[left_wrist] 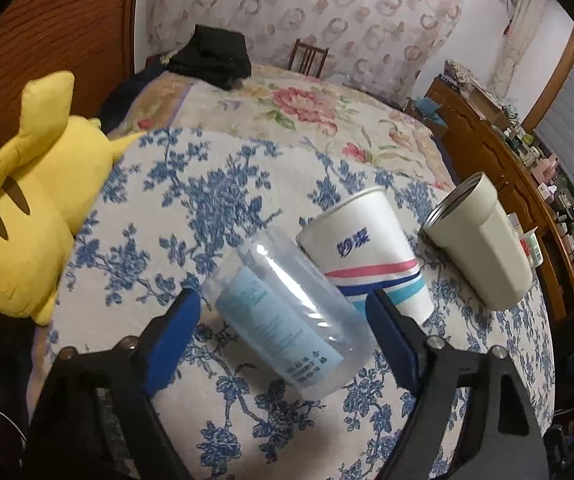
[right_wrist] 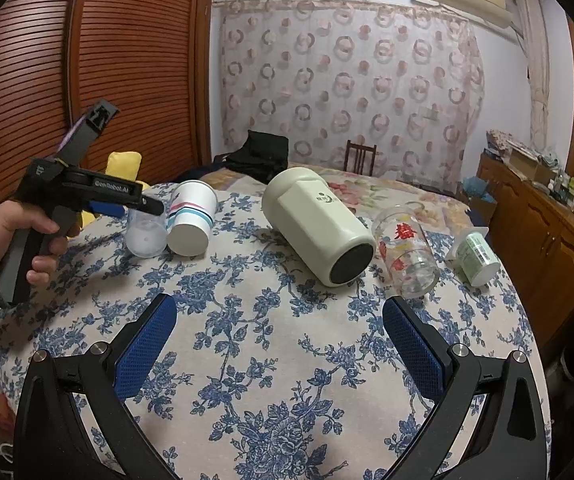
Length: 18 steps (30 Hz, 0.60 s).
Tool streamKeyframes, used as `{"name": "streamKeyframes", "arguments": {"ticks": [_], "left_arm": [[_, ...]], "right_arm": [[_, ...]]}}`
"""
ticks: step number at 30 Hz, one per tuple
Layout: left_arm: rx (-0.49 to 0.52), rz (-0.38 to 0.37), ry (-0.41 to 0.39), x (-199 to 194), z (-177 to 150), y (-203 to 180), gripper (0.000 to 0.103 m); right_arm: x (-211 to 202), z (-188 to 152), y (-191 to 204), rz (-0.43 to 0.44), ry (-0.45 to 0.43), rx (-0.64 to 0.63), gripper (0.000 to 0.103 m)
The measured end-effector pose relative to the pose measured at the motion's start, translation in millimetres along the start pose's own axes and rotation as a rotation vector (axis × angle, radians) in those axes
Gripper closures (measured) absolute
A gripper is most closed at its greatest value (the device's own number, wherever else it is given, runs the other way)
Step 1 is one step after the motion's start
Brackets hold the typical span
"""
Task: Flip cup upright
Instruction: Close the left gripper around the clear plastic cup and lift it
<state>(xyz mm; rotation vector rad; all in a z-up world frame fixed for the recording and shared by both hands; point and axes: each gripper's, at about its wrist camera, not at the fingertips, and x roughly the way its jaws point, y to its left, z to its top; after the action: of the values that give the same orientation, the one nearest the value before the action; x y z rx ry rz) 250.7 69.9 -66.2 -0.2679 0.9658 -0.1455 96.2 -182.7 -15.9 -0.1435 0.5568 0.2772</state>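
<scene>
A clear plastic cup point(left_wrist: 287, 316) with a pale blue label lies on its side on the blue-flowered cloth. My left gripper point(left_wrist: 283, 312) is open, its blue pads on either side of the cup without touching it. In the right wrist view the same cup point(right_wrist: 147, 234) lies under the left gripper point(right_wrist: 143, 206), held by a hand. A white paper cup point(left_wrist: 367, 256) with pink and blue stripes lies next to it, also seen in the right wrist view point(right_wrist: 193, 218). My right gripper point(right_wrist: 279, 316) is open and empty, above bare cloth.
A cream tumbler point(right_wrist: 319, 224) lies on its side mid-table, also seen in the left wrist view point(left_wrist: 483, 244). A glass with red print point(right_wrist: 407, 252) and a small green-labelled cup point(right_wrist: 475, 256) lie to its right. A yellow plush toy point(left_wrist: 27, 220) sits at the table's left edge.
</scene>
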Motion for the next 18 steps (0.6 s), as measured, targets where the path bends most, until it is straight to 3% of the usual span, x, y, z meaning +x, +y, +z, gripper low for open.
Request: {"name": "streamKeyframes", "arguments": {"ticks": [6,18], "left_arm": [[0.004,-0.001,0.006,8,-6,0,0.037],[0.048,-0.001,-0.041,-17,-24,-1,0.044]], "right_arm": [[-2,-3,-3,-0.01,0.001,0.0,0.0],[-3,-8,-10,-0.028,0.003,0.008,0.0]]}}
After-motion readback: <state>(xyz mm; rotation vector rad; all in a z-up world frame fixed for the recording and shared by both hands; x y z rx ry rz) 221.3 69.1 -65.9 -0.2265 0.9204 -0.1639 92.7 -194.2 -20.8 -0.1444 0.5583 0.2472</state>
